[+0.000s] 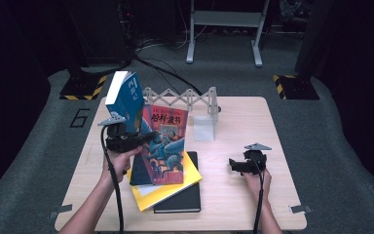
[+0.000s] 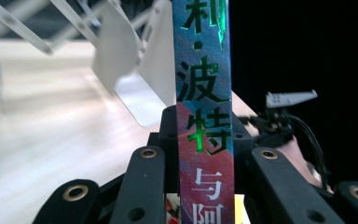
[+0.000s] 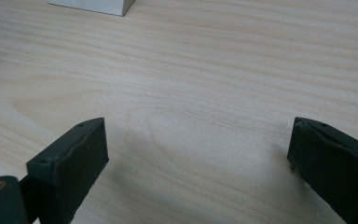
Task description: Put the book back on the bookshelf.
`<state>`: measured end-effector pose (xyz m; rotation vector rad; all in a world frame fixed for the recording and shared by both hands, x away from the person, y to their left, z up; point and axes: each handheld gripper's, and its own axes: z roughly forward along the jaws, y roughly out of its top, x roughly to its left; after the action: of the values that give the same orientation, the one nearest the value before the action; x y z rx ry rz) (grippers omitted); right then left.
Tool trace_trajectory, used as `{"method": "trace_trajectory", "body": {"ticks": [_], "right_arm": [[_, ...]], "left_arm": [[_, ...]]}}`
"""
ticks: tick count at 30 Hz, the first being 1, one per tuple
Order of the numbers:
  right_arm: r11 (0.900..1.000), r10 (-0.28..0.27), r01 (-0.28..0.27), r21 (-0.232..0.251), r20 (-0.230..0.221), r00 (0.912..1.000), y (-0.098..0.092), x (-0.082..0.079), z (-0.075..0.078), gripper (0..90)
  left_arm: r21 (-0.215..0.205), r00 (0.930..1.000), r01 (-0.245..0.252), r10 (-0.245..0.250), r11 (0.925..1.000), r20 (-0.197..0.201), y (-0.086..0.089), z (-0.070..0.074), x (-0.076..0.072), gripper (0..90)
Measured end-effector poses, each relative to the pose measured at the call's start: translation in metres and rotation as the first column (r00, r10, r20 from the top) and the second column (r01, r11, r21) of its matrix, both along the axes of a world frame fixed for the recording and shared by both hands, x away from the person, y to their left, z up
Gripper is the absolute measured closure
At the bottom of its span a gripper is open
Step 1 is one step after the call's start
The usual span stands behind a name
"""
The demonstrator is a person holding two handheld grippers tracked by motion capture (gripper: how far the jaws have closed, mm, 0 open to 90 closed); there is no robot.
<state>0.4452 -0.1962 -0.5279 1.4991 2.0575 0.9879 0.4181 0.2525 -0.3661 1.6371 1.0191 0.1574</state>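
A book with a colourful illustrated cover (image 1: 165, 146) stands lifted and tilted above a stack of books, and my left gripper (image 1: 146, 138) is shut on its spine edge. In the left gripper view the blue and red spine with green characters (image 2: 204, 93) runs up between the two black jaws, with my left gripper (image 2: 204, 154) clamped on it. My right gripper (image 1: 233, 165) rests low over the table at the right, open. Its jaws stand wide apart over bare wood in the right gripper view (image 3: 196, 149). From the left gripper view the right gripper (image 2: 279, 126) sits farther off.
A blue book (image 1: 126, 95) leans upright at the left end of a white expanding rack (image 1: 190, 100). A yellow book (image 1: 190, 183) lies flat on a black book (image 1: 180, 202) under the lifted one. The rack's white end plate (image 1: 204, 127) stands mid-table. Wooden table (image 1: 243, 204).
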Motion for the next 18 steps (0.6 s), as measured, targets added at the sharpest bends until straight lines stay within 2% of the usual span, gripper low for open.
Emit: {"method": "trace_trajectory", "body": {"ticks": [3,6,9,10,12,14,18], "right_arm": [[1.000,-0.002,0.002,-0.006,0.000,1.0000,0.001,0.000,0.000,4.1],[1.000,0.000,0.000,-0.016,-0.001,1.0000,0.002,0.000,0.000,4.1],[1.000,0.002,-0.002,-0.019,0.002,1.0000,0.002,0.000,0.000,4.1],[1.000,0.005,-0.005,-0.021,0.005,1.0000,0.002,0.000,0.000,4.1],[1.000,0.002,-0.002,-0.019,0.001,1.0000,0.003,0.000,0.000,4.2],[1.000,0.000,0.000,-0.019,0.002,1.0000,0.003,0.000,0.000,4.1],[1.000,0.003,-0.003,-0.022,0.002,1.0000,0.003,0.000,0.000,4.1]], "left_arm": [[0.017,0.9982,-0.042,0.041,0.9990,0.043,0.006,0.007,0.001,74.8],[0.052,0.9948,-0.074,0.070,0.9959,0.074,0.012,0.014,0.001,74.8],[0.078,0.9890,-0.113,0.104,0.9905,0.105,0.017,0.019,0.004,74.8],[0.073,0.9846,-0.137,0.128,0.9878,0.119,0.018,0.020,0.006,74.8],[0.091,0.9790,-0.162,0.149,0.9826,0.139,0.020,0.022,0.008,74.8],[0.096,0.9751,-0.182,0.167,0.9786,0.146,0.022,0.023,0.010,74.8],[0.120,0.9599,-0.234,0.210,0.9648,0.185,0.025,0.026,0.014,74.8]]}}
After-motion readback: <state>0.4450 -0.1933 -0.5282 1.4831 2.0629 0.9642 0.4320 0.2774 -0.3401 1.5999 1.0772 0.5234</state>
